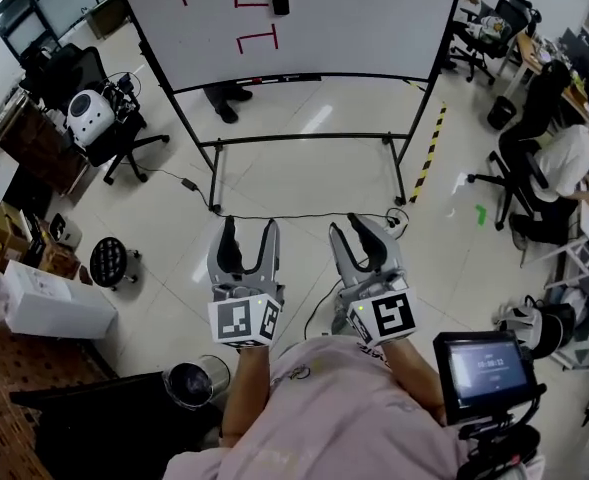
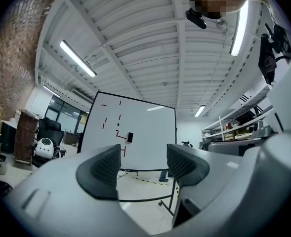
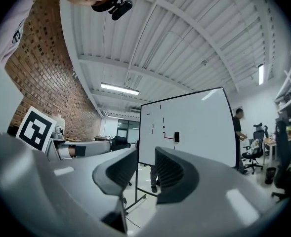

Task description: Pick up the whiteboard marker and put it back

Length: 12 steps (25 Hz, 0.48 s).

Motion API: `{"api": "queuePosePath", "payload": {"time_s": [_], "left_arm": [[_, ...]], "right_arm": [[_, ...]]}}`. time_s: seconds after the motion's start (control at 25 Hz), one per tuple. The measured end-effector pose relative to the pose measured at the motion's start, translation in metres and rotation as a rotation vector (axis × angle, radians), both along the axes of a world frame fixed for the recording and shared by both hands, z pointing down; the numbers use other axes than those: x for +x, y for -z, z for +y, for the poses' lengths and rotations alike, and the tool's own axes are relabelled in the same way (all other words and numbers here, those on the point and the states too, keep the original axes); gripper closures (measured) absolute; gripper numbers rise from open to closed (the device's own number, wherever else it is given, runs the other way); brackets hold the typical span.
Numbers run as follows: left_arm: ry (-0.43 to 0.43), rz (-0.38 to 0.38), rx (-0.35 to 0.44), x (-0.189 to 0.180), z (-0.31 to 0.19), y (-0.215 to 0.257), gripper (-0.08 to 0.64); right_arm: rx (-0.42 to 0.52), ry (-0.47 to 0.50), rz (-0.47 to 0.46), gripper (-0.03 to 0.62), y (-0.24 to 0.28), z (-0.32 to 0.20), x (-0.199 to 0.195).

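Note:
A rolling whiteboard (image 1: 354,18) stands some way ahead of me, with short red lines and a black eraser (image 1: 279,0) on its face. On its tray lies a small dark reddish thing (image 1: 261,79), too small to tell whether it is a marker. Both grippers are held level side by side above the floor, pointing at the board and far short of it. My left gripper (image 1: 246,240) is open with nothing between its fingers, and the board (image 2: 145,132) shows through the gap (image 2: 143,164). My right gripper (image 1: 364,236) is open too, narrower and empty (image 3: 145,169), with the board (image 3: 194,127) beyond.
Someone's feet (image 1: 229,98) show behind the board. Left stand an office chair with a white device (image 1: 94,118), a stool (image 1: 109,261), boxes and a bin (image 1: 189,383). A person sits at desks on the right (image 1: 564,168). Yellow-black tape (image 1: 429,143) and a cable (image 1: 189,183) cross the floor.

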<state>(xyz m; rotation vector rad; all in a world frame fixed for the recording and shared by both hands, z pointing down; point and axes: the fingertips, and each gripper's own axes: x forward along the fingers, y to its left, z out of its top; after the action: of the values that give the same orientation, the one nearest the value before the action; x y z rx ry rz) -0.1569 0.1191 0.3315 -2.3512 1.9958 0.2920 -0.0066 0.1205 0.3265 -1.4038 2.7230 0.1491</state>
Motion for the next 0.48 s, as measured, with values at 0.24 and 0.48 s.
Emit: {"api": "queuePosePath", "payload": {"time_s": [0.24, 0.48], "left_arm": [[0.011, -0.019, 0.017, -0.005, 0.010, 0.009, 0.278], [0.002, -0.041, 0.012, 0.000, 0.013, 0.009, 0.278]], "right_arm": [[0.035, 0.038, -0.004, 0.479, 0.004, 0.005, -0.014], [-0.008, 0.042, -0.029, 0.479, -0.001, 0.002, -0.016]]}}
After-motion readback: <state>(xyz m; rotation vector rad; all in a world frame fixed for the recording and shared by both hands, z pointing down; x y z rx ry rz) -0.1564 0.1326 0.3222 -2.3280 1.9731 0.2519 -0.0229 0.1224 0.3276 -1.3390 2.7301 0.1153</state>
